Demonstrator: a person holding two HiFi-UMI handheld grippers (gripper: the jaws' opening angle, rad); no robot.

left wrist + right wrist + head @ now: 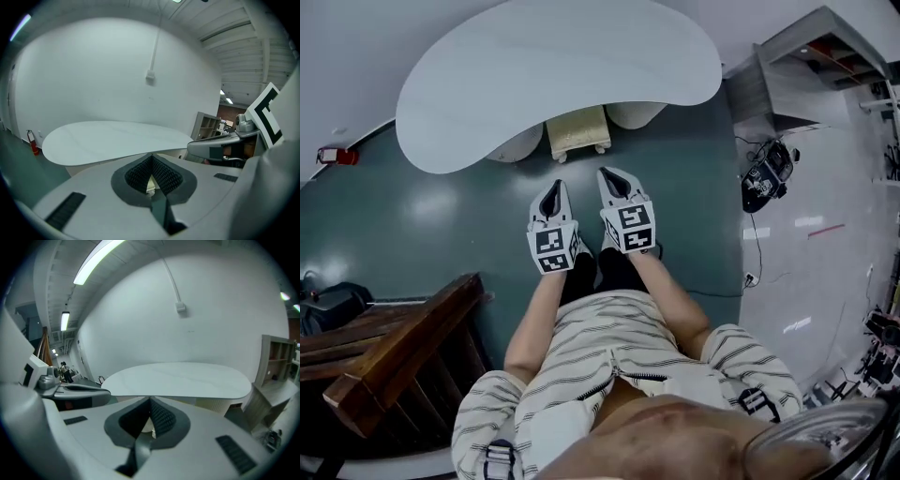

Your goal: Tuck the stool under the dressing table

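Note:
The dressing table (562, 66) has a white kidney-shaped top on two pale rounded bases. A cream stool (578, 131) stands between those bases, its far part hidden under the top's near edge. My left gripper (553, 189) and right gripper (612, 176) are held side by side in the air just in front of the stool, both pointing at it. Both are shut with nothing between their jaws. The table top (112, 140) fills the middle of the left gripper view, above my shut left gripper (151, 159). The right gripper view shows the same top (183, 378) beyond my shut right gripper (150, 404).
A dark wooden frame (394, 347) stands at the lower left. An open shelf unit (806, 66) sits right of the table, with a black device (766, 178) and a cable on the floor beside it. A red fire extinguisher (336, 156) stands by the left wall.

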